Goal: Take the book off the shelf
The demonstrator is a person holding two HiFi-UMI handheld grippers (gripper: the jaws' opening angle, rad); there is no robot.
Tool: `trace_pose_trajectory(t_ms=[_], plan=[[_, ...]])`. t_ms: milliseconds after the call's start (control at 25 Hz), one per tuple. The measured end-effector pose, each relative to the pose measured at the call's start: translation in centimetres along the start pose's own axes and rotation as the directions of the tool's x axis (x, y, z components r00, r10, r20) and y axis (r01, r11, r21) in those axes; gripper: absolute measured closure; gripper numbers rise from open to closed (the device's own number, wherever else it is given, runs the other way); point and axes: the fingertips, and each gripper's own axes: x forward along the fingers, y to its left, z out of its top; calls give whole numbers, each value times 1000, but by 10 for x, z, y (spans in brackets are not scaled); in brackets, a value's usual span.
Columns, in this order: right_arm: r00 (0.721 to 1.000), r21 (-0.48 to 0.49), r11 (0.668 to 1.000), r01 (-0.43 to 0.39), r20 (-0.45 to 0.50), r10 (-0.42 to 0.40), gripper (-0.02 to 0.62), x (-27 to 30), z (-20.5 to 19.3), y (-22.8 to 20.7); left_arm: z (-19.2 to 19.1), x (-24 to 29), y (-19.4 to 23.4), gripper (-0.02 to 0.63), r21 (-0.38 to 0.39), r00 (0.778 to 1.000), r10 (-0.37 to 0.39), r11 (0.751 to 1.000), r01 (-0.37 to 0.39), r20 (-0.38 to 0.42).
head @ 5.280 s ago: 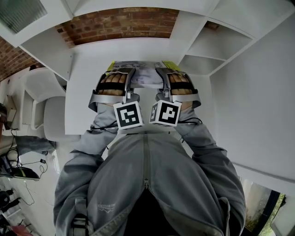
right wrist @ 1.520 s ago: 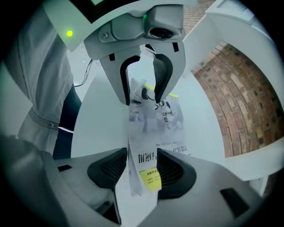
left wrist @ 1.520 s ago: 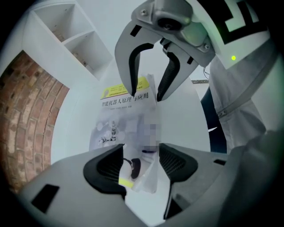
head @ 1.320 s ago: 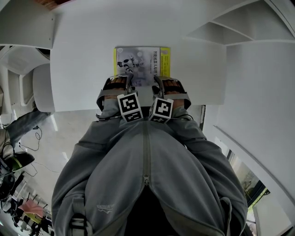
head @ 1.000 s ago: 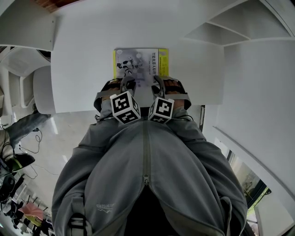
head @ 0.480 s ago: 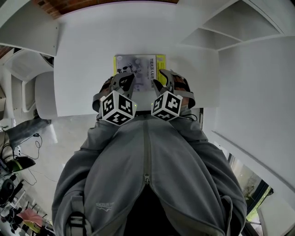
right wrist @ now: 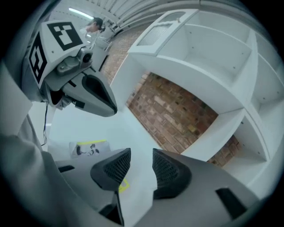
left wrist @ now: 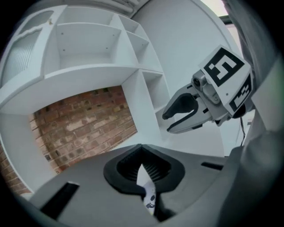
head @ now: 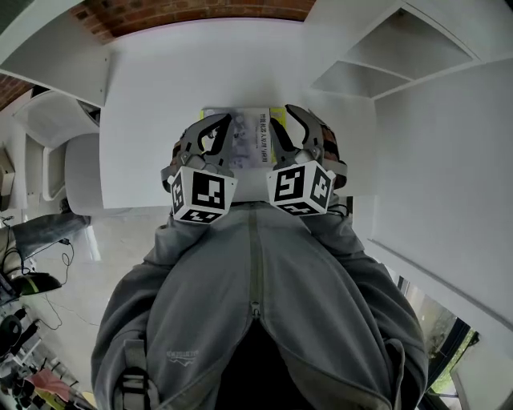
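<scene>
The book, grey cover with a yellow edge, lies flat on the white table. My left gripper is raised over the book's left part and tilted up. Its jaws are shut with nothing held, and a sliver of the book shows through the slit behind the pads. My right gripper hangs over the book's right part. Its jaws are closing with a gap still between the pads and nothing in it. In the right gripper view the book lies below the left gripper.
White shelf compartments stand at the right, beside the table. A brick wall runs behind. A white chair stands at the table's left. My grey jacket fills the lower view.
Both grippers have come off the book's near edge and tipped upward. The left jaws have shut and the right jaws have narrowed. The book lies still on the table.
</scene>
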Motion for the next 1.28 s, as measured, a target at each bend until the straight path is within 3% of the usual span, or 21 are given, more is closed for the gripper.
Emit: trace_pose_trajectory(t_ms=[240,400,560,720,840,960,1280], plan=[[982,67,990,121,139,-129,508,-24,38,-36,39,-16,21,600,-50,988,93,995,-88,123],[961,133,979,152,210,-178,550,-37,51,-51,62,-25,27,600,-63,974,130,991,-120,186],[924,257,956,144,312,-223,563,-54,66,-68,88,-36,34,600,-51,950,155,988,-147,272],[882,436,895,95,380,-278,566,-69,74,-82,101,-46,38,600,-78,930,183,983,-166,320],[862,506,861,54,411,-296,568,-76,75,-90,107,-51,41,600,-125,920,197,979,-164,340],[848,539,841,46,424,-318,568,-84,78,-93,110,-55,42,600,-157,913,209,974,-162,351],[830,539,841,53,444,-337,568,-90,84,-85,107,-57,39,600,-195,908,223,967,-161,354]])
